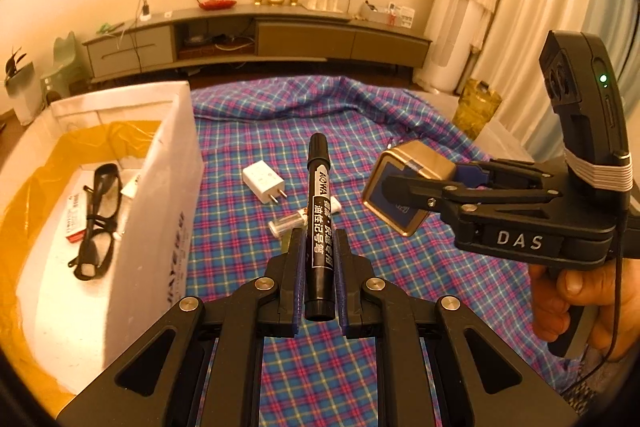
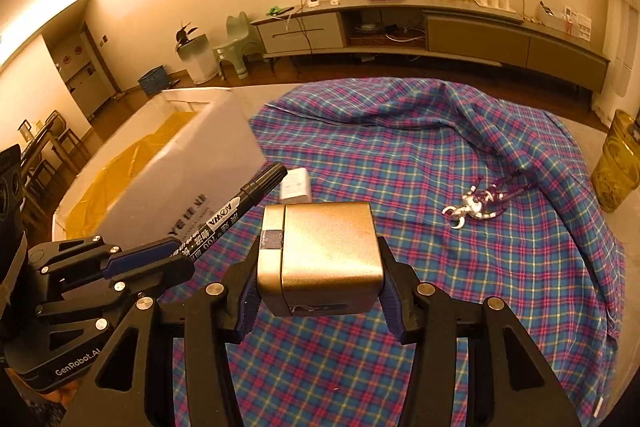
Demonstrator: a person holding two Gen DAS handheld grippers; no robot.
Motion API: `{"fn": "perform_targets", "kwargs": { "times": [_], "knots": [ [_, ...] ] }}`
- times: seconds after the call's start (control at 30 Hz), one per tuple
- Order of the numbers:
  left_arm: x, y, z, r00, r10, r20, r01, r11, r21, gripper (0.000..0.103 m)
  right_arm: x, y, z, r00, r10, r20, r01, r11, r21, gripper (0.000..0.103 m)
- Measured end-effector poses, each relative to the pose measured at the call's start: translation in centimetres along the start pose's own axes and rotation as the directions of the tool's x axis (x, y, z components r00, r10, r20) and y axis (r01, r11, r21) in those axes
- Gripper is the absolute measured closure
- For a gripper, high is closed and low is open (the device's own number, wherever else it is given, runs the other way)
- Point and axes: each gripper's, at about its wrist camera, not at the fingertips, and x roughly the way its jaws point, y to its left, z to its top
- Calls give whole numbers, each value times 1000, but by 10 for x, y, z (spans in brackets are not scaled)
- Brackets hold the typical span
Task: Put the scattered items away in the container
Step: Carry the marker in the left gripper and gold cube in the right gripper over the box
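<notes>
While the left gripper [image 1: 318, 247] is clamped on a black marker [image 1: 319, 219], the left wrist view shows the pen standing along the fingers, cap pointing far, its barrel printed with white lettering. To its left sits the white foam box [image 1: 160, 195], lined with yellow plastic, with black glasses [image 1: 98, 223] lying inside beside a small red and white card [image 1: 76, 219]. On the plaid cloth [image 1: 248, 259] just beyond the marker lie a white plug adapter [image 1: 264, 183] and a small clear vial [image 1: 286, 225]. At the right, the right gripper [image 1: 400, 193], carried by a hand [image 1: 576, 303], grips a gold box [image 1: 408, 183] with a blue face.

In the right wrist view the right gripper [image 2: 320, 291] pinches that gold box [image 2: 324, 259] from both sides; it is a rounded metallic cube with a seam down its left part and a small dark patch on that seam. The left gripper [image 2: 160, 263] enters from the left with the marker [image 2: 236, 207] angled up toward the foam box [image 2: 192, 187]. A silver and purple figurine [image 2: 480, 205] lies on the cloth [image 2: 400, 155] at the far right, near an amber glass [image 2: 618, 167] standing off the cloth.
</notes>
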Motion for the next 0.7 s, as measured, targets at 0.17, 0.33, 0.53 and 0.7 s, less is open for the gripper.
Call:
{"fn": "perform_targets", "kwargs": {
  "times": [0.17, 0.33, 0.53, 0.7],
  "knots": [
    [-21, 0, -1, 1000, -9, 24, 9, 1000, -4, 90, -13, 18, 0, 1000, 12, 18, -11, 1000, -16, 51],
    [-40, 4, -2, 999, -9, 48, 10, 1000, -11, 90, -27, 33, 1, 999, 18, 41, -17, 1000, -23, 51],
    [-59, 11, -4, 997, 4, 71, -2, 1000, -22, 90, -41, 53, 4, 997, 31, 67, -29, 999, -37, 51],
    [-75, 18, -7, 996, 14, 89, -11, 999, -35, 90, -48, 69, 6, 996, 46, 82, -42, 998, -50, 51]
  ]
}}
